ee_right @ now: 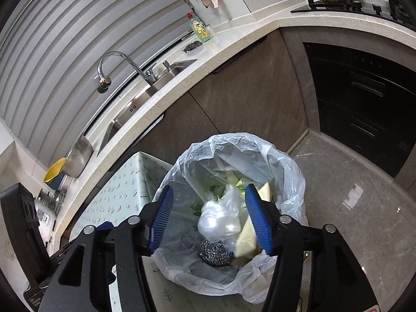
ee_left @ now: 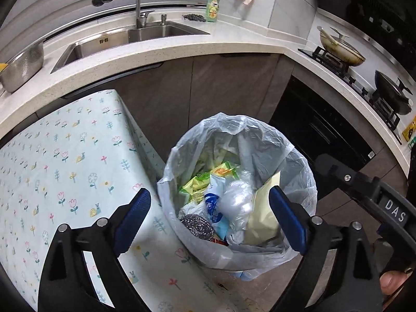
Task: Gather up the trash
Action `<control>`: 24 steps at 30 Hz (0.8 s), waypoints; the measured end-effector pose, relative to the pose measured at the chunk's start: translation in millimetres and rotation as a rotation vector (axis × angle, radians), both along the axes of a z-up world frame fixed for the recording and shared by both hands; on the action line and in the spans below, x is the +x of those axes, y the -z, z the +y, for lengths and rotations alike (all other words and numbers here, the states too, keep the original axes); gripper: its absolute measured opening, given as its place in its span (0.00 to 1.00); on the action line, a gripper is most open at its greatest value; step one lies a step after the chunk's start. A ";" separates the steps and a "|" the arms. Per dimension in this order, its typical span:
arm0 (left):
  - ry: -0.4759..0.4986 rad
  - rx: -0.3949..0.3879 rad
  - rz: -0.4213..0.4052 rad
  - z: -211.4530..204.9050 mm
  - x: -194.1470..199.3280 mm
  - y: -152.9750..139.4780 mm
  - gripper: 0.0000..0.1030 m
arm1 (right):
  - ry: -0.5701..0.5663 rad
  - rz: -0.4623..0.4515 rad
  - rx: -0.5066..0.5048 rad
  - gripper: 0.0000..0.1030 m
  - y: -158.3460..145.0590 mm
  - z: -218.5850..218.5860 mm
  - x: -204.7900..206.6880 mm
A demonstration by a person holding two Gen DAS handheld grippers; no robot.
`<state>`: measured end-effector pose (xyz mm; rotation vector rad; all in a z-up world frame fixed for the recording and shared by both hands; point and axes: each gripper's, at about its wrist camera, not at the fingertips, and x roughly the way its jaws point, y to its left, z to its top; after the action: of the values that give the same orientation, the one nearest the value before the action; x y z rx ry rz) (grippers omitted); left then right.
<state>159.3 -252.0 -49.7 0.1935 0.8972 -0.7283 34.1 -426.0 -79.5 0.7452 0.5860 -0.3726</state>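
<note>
A bin lined with a clear plastic bag (ee_left: pixel 293 166) stands on the floor beside a table. It holds a steel wool scrubber (ee_left: pixel 197 225), green snack wrappers (ee_left: pixel 200 184), a crumpled clear plastic ball (ee_left: pixel 238 200) and a pale yellow paper (ee_left: pixel 262 213). My left gripper (ee_left: pixel 210 218) is open and empty above the bin. The bin's bag (ee_right: pixel 286 171), scrubber (ee_right: pixel 215 254) and plastic ball (ee_right: pixel 219 221) also show in the right wrist view. My right gripper (ee_right: pixel 208 218) is open and empty above the bin; its body (ee_left: pixel 377 197) shows at right.
A table with a flowered cloth (ee_left: pixel 65 169) stands left of the bin. Behind are a counter with a sink (ee_left: pixel 124 41), tap, dish soap bottle (ee_left: pixel 212 6) and metal colander (ee_left: pixel 23 65). A stove with pans (ee_left: pixel 340 49) and an oven (ee_left: pixel 325 135) are at right.
</note>
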 end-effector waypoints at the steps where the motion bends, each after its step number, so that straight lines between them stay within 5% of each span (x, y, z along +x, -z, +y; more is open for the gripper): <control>1: -0.008 -0.002 0.001 3.1 0.8 -0.8 0.85 | 0.001 0.002 -0.003 0.58 -1.2 1.3 -0.6; 21: -0.157 -0.001 -0.088 82.6 -41.6 -36.6 0.92 | -0.110 0.071 -0.236 0.84 -49.2 79.9 -39.8; 24: -0.181 0.001 -0.106 96.2 -49.5 -41.9 0.93 | -0.120 0.074 -0.260 0.94 -55.1 92.8 -46.5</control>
<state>109.9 -155.8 -7.8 0.1486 0.8025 -0.5447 -12.4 -333.3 -24.4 0.4469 0.6344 -0.3583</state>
